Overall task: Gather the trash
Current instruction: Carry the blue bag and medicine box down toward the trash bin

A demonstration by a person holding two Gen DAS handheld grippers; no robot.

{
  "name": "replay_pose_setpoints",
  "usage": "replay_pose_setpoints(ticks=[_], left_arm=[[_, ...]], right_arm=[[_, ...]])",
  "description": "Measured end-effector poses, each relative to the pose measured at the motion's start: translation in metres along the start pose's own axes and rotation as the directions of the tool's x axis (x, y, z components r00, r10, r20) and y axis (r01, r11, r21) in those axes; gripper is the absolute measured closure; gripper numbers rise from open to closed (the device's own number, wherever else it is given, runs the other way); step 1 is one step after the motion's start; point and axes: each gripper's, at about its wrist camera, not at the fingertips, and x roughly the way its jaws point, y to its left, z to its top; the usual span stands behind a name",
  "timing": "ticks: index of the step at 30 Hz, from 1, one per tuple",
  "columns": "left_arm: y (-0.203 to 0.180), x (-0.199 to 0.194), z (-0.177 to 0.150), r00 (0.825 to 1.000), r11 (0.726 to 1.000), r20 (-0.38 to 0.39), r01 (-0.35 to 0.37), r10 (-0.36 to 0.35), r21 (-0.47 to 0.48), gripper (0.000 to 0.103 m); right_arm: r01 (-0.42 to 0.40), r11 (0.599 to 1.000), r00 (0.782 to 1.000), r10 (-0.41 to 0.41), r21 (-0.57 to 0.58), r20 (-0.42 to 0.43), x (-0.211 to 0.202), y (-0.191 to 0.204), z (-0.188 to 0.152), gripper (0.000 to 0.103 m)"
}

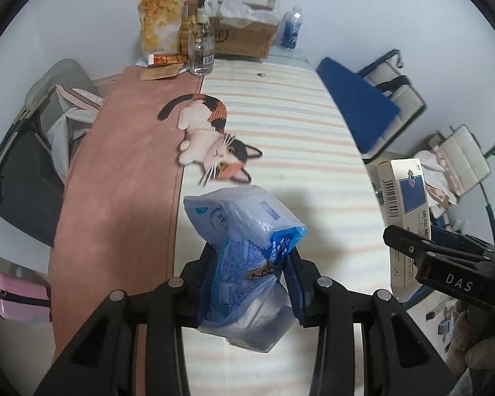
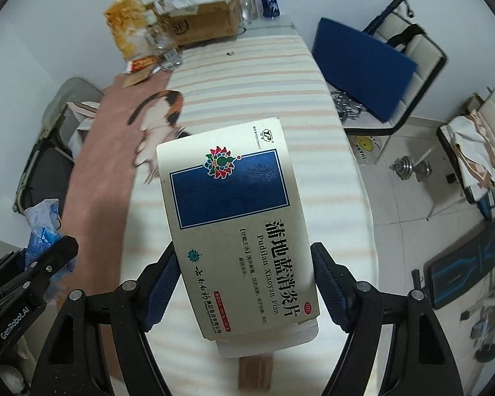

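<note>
My left gripper (image 1: 249, 264) is shut on a crumpled blue and clear plastic wrapper (image 1: 244, 231) and holds it above the striped tablecloth (image 1: 280, 115). My right gripper (image 2: 246, 264) is shut on a cream medicine box (image 2: 231, 204) with a dark blue panel, lifted over the table. The box also shows at the right of the left wrist view (image 1: 407, 204), held by the right gripper (image 1: 412, 247). The wrapper also shows at the left of the right wrist view (image 2: 43, 231).
At the table's far end stand a cardboard box (image 1: 244, 33), a yellow snack bag (image 1: 160, 19), glass bottles (image 1: 201, 46) and a blue-labelled bottle (image 1: 292, 26). A cat picture (image 1: 211, 135) is on the cloth. Chairs (image 1: 389, 99) stand right, a bag (image 1: 33, 151) left.
</note>
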Motion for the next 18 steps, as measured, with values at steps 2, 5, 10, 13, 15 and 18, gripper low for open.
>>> replay_pose_setpoints(ticks=[2, 5, 10, 13, 15, 18], left_arm=[[0.005, -0.024, -0.031, 1.000, 1.000, 0.009, 0.023, -0.023, 0.012, 0.068], [0.014, -0.054, -0.078, 0.998, 0.998, -0.005, 0.055, -0.055, 0.034, 0.068], [0.039, -0.097, -0.164, 0.992, 0.993, -0.076, 0.103, -0.099, 0.054, 0.068], [0.056, -0.105, -0.206, 0.984, 0.992, -0.138, 0.119, -0.114, 0.031, 0.068], [0.062, -0.104, -0.229, 0.978, 0.993, -0.177, 0.120, -0.114, 0.022, 0.068], [0.074, -0.087, -0.268, 0.963, 0.994, -0.250, 0.109, -0.105, 0.004, 0.068]], right_arm=[[0.008, 1.000, 1.000, -0.009, 0.011, 0.025, -0.025, 0.009, -0.034, 0.024], [0.022, 0.998, 0.999, -0.025, 0.051, 0.048, -0.065, 0.024, -0.101, 0.024], [0.003, 0.990, 1.000, -0.006, 0.140, 0.022, -0.114, 0.044, -0.217, 0.024], [-0.014, 0.985, 0.999, 0.020, 0.173, -0.033, -0.123, 0.055, -0.282, 0.024], [-0.026, 0.981, 0.996, 0.041, 0.191, -0.078, -0.120, 0.060, -0.323, 0.024], [-0.033, 0.976, 0.989, 0.064, 0.216, -0.135, -0.104, 0.063, -0.373, 0.024]])
